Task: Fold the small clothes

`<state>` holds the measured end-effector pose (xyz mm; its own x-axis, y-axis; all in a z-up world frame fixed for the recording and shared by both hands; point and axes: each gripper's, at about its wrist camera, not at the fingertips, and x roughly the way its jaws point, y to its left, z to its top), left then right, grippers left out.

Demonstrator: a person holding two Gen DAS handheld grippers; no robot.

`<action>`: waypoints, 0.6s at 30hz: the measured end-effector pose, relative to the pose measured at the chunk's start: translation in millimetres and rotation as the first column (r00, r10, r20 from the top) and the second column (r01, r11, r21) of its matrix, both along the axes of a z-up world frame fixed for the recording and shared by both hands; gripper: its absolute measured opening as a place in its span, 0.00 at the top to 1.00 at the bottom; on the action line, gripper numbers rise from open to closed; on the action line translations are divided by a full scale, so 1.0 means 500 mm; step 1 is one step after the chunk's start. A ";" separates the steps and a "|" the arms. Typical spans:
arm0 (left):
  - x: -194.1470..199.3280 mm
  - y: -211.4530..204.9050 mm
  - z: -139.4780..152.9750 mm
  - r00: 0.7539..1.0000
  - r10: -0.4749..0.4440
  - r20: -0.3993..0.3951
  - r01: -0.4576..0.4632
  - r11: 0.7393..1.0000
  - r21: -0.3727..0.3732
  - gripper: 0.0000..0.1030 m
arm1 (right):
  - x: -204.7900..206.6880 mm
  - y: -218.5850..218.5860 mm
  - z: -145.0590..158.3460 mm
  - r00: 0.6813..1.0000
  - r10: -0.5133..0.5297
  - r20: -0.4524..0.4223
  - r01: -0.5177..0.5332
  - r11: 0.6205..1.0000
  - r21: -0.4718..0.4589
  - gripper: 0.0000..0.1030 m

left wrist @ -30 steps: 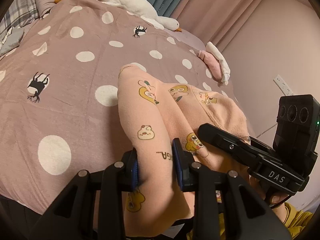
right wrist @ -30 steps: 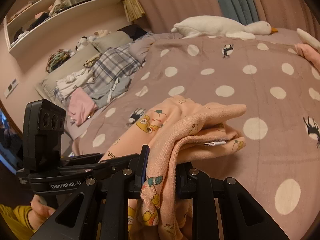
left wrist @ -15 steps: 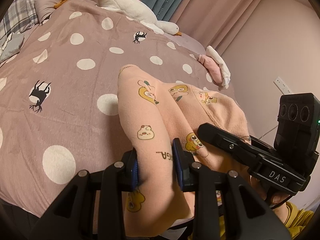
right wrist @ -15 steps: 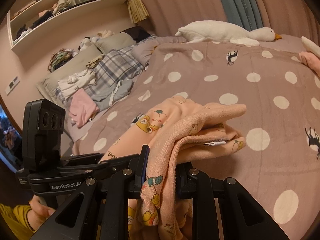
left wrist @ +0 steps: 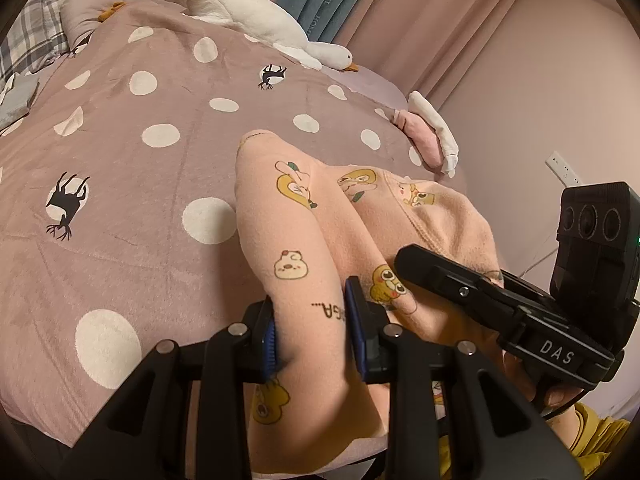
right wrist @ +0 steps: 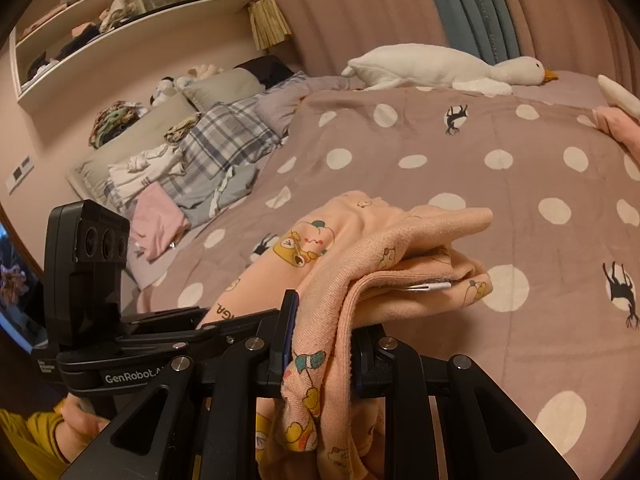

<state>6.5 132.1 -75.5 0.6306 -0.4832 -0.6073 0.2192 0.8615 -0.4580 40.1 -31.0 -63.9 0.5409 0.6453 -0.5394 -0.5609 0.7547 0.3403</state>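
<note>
A small peach garment [left wrist: 304, 232] printed with cartoon animals hangs bunched between both grippers just above the near edge of the bed. My left gripper [left wrist: 314, 320] is shut on a thick fold of it, blue pads pressing the cloth on both sides. My right gripper [right wrist: 322, 340] is shut on another bunched part of the same peach garment [right wrist: 380, 248], which drapes over its jaws, with a white label showing in the folds. Each view shows the other gripper close beside it: the right gripper [left wrist: 420, 264] at the right, the left gripper [right wrist: 208, 320] at the left.
The bed carries a mauve blanket [left wrist: 160, 184] with white dots. A white plush goose [left wrist: 260, 20] lies at its far side. Folded pink and white clothes [left wrist: 424, 136] sit at the far right edge. Loose clothes and pillows [right wrist: 168, 168] pile at the left below wall shelves [right wrist: 100, 12].
Both grips on the peach garment look the same. The left wrist view has shifted slightly, so the bed sits a little lower and further left in it.
</note>
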 end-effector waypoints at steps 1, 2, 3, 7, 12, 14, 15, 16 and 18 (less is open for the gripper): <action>0.003 0.000 0.000 1.000 0.000 0.000 0.000 1.000 0.001 0.73 | 0.000 0.002 0.000 1.000 -0.002 0.000 0.002 1.000 -0.002 0.77; 0.005 0.000 -0.001 1.000 -0.001 0.000 0.001 1.000 0.000 0.73 | 0.001 0.005 0.001 1.000 -0.005 0.001 0.005 1.000 -0.003 0.77; 0.008 0.000 -0.001 1.000 -0.001 -0.001 0.001 1.000 -0.001 0.73 | 0.002 0.006 0.002 1.000 -0.005 0.003 0.005 1.000 -0.006 0.77; 0.011 0.001 -0.002 1.000 0.002 0.002 -0.002 1.000 -0.001 0.73 | 0.003 0.010 0.003 1.000 -0.007 0.005 0.007 1.000 -0.009 0.77; 0.022 0.005 -0.003 1.000 0.008 0.003 -0.008 1.000 -0.004 0.73 | 0.003 0.014 0.003 1.000 -0.008 0.006 0.008 1.000 -0.011 0.77; 0.029 0.008 -0.005 1.000 0.010 0.000 -0.010 1.000 -0.007 0.73 | 0.002 0.016 0.003 1.000 -0.009 0.004 0.009 1.000 -0.013 0.77; 0.033 0.009 -0.006 1.000 0.010 -0.002 -0.010 1.000 -0.007 0.73 | 0.006 0.017 0.004 1.000 -0.007 0.003 0.008 1.000 -0.016 0.77; 0.038 0.011 -0.007 1.000 0.011 -0.004 -0.011 1.000 -0.008 0.73 | 0.009 0.018 0.004 1.000 -0.008 0.002 0.008 1.000 -0.018 0.77; 0.043 0.015 -0.010 1.000 0.014 -0.006 -0.014 1.000 -0.009 0.73 | 0.016 0.022 0.005 1.000 -0.006 0.000 0.006 1.000 -0.022 0.77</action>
